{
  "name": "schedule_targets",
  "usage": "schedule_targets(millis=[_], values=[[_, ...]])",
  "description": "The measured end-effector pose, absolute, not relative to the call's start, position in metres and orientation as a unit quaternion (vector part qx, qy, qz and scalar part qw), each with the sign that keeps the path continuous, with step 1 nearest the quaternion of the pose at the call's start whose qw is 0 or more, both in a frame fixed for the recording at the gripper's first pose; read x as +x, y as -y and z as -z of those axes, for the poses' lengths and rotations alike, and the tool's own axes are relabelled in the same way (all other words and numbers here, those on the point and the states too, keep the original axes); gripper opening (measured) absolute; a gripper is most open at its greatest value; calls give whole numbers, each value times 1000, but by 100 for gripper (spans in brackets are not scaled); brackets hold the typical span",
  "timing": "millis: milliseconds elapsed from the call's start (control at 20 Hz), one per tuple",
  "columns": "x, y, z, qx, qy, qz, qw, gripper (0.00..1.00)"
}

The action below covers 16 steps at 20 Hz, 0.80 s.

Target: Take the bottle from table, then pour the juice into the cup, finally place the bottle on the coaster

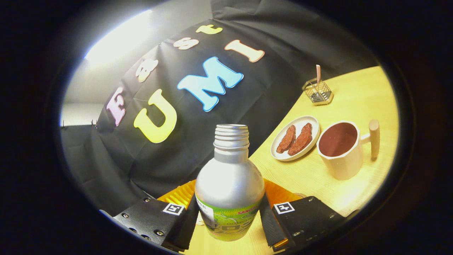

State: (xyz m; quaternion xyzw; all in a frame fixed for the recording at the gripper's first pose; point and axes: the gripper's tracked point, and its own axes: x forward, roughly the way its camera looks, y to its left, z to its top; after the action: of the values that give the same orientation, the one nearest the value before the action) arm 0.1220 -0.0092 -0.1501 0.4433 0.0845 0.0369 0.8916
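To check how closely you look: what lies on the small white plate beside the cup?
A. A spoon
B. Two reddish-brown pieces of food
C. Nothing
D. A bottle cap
B: two reddish-brown pieces of food lie side by side on the plate, next to the cup.
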Motion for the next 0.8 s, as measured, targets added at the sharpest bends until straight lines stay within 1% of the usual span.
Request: schedule_targets(millis=[200,400,800], values=[[128,22,146,526,-61,-51,847,77],[135,33,156,593,-55,-40,802,77],[133,48,155,680,-35,-34,732,77]])
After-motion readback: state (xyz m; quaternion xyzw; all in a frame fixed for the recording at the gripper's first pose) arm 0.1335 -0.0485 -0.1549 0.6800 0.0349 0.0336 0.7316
